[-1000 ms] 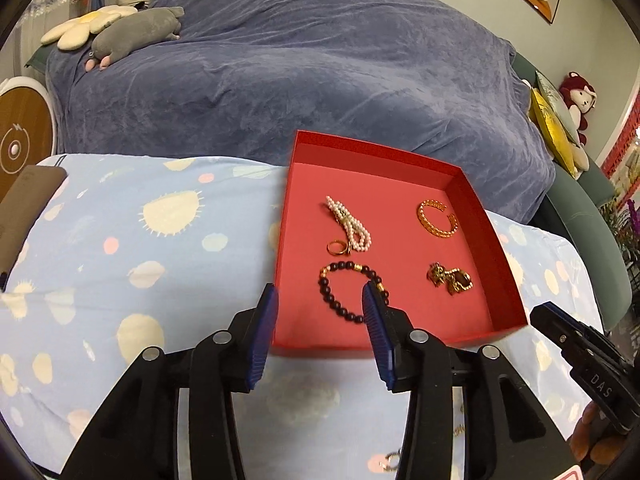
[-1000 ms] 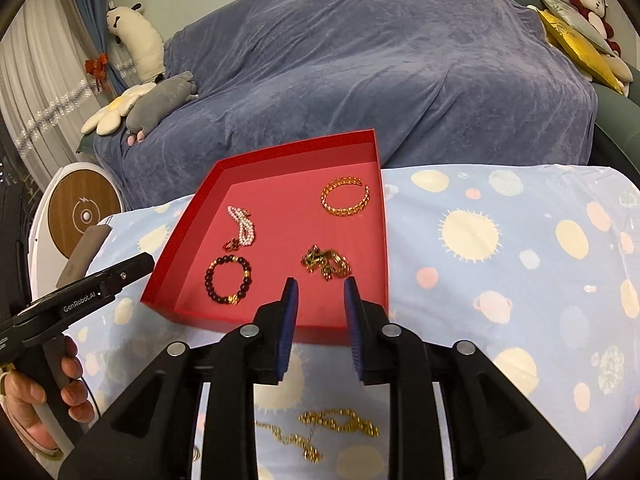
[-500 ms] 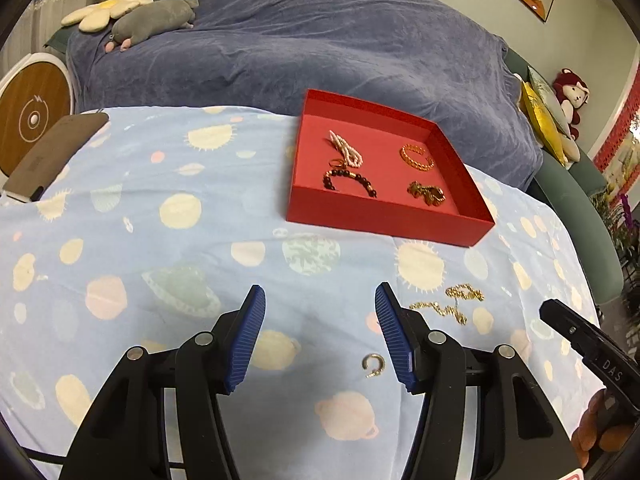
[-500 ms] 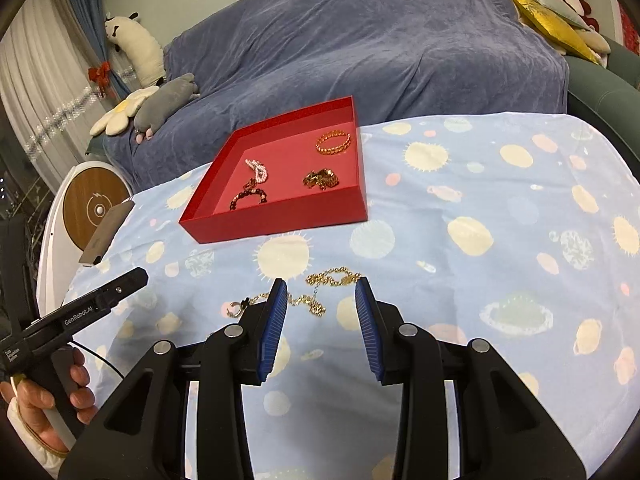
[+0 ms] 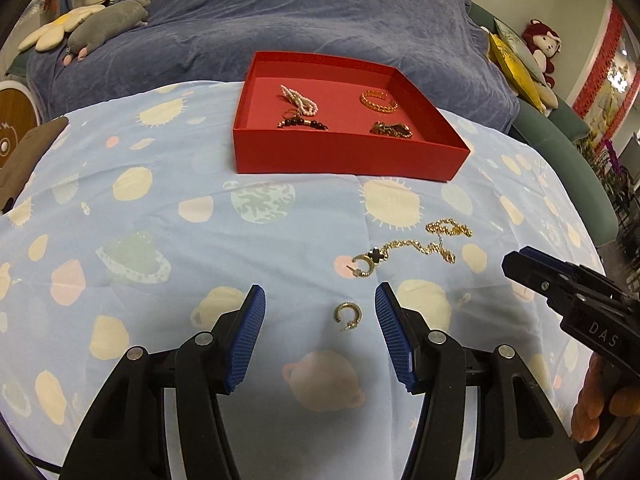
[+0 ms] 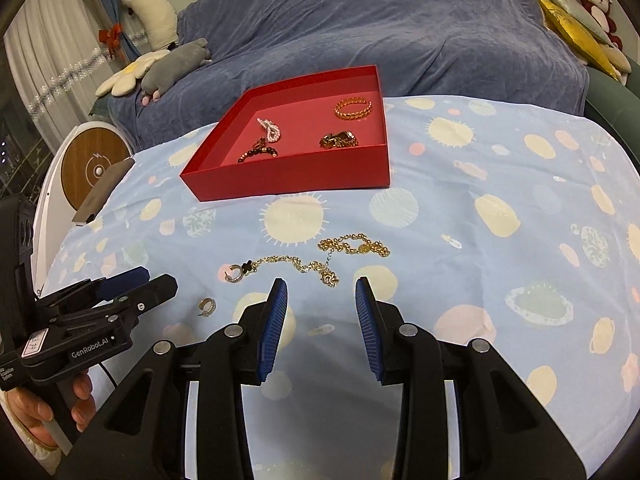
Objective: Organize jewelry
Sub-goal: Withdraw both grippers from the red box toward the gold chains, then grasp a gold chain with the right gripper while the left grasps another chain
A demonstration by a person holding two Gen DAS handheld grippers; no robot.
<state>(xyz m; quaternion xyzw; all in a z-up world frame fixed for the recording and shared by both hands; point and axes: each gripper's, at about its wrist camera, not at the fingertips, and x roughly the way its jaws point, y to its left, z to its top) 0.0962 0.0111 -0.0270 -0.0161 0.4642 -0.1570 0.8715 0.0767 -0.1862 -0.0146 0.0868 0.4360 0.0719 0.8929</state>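
Note:
A red tray at the far side of the cloth holds a pearl piece, a gold bracelet, a dark bead bracelet and a gold clump. On the cloth lie a small hoop earring, a second hoop earring, a gold chain and another gold chain. My left gripper is open, the small hoop between its fingertips. My right gripper is open, just short of the chains.
A blue patterned cloth covers the table. Behind it stands a sofa under a blue blanket with plush toys. A brown flat object lies at the cloth's left edge beside a round white device.
Both grippers have pulled back from the red tray toward the near side of the cloth. Both have opened wider, and the loose earrings and chains have come into view.

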